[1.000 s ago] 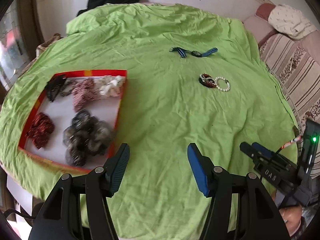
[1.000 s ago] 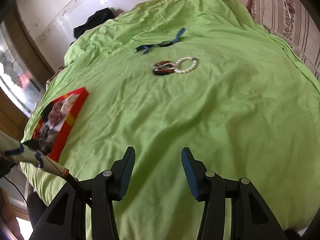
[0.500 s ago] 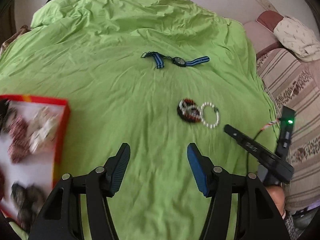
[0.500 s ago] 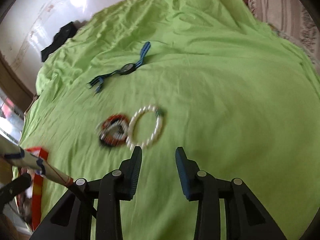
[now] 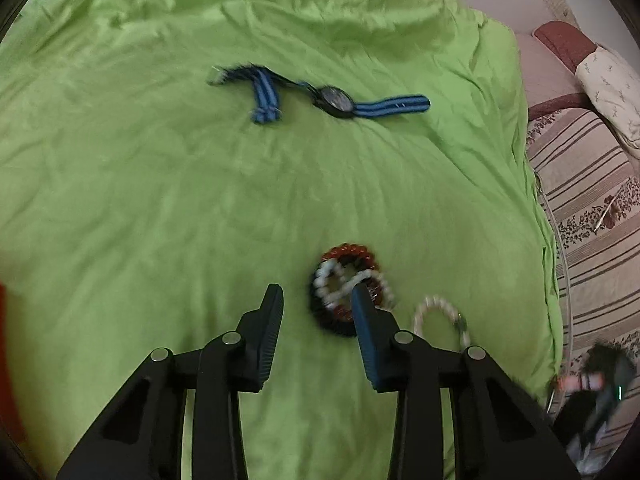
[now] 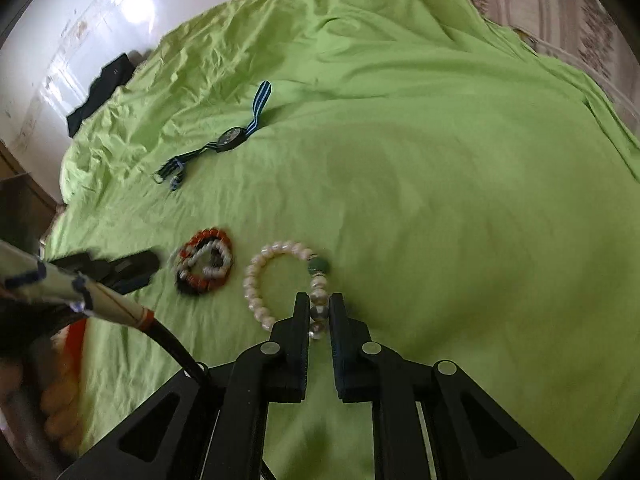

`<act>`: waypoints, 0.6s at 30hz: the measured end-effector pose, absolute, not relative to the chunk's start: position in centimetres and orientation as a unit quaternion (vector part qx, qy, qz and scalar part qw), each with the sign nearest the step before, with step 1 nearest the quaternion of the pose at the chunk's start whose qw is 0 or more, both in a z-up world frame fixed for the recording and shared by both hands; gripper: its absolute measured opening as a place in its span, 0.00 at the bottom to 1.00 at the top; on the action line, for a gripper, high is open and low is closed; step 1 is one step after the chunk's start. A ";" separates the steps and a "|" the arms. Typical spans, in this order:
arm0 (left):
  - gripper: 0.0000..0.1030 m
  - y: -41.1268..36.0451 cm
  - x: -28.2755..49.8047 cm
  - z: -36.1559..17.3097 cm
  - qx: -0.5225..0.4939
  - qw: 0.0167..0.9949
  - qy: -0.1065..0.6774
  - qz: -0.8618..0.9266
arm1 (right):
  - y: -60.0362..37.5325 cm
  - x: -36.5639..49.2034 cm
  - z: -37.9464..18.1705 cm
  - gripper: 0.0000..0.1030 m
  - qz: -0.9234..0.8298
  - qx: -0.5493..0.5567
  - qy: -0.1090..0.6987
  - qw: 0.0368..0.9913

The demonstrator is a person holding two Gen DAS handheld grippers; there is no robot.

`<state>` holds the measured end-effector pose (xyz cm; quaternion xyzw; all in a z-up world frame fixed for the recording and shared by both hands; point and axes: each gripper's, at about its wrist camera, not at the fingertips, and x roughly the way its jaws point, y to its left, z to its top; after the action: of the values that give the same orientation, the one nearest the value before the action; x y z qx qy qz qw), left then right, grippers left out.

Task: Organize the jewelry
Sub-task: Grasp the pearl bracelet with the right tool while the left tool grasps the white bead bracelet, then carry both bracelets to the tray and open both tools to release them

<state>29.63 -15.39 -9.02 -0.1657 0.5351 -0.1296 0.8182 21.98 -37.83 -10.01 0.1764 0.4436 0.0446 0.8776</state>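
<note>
The white pearl-bead bracelet (image 6: 276, 280) with a green bead lies flat on the wrinkled bright green cloth covering the table (image 6: 440, 184), and the right gripper (image 6: 319, 312) has its fingers pressed together on the strand at the loop's 4 o'clock side, a few beads pinched between the pads. Just beside the loop at its 9 o'clock sits the tangled clump of red, black and white bead bracelets (image 5: 352, 292). The left gripper (image 5: 316, 300) is over that clump with its jaws closing; the right-hand finger overlaps the clump's edge while the other stands on bare cloth, so the pads are not yet pressing on it. Well apart, toward 11 o'clock in the right wrist view, the blue-striped fabric-strap wristwatch (image 6: 224, 136) lies stretched out.

The pearl loop looks light but limp: it will probably sag and swing once lifted, and round smooth beads could roll out of a shallow pinch. Taking it across the strand between beads, as here, seems sound. The clump is several loose strands; a bite through its thick middle would likely carry them all, whereas an edge bite may leave some behind.
</note>
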 end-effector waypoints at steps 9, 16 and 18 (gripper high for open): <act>0.05 -16.1 29.9 -8.9 -0.176 0.821 0.531 -0.118 | -38.3 22.0 -11.4 0.10 0.061 0.208 0.437 0.873; 0.05 -12.8 25.8 -7.2 -0.184 0.824 0.522 -0.120 | -38.4 21.9 -11.3 0.11 0.060 0.212 0.436 0.872; 0.05 -12.1 25.6 -7.8 -0.177 0.824 0.526 -0.110 | -38.3 21.9 -11.3 0.11 0.059 0.213 0.437 0.872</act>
<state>25.60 -12.13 -7.80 -0.1773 0.5263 -0.1100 0.8243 21.86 -38.34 -11.34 0.2128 0.4366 0.0591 0.8721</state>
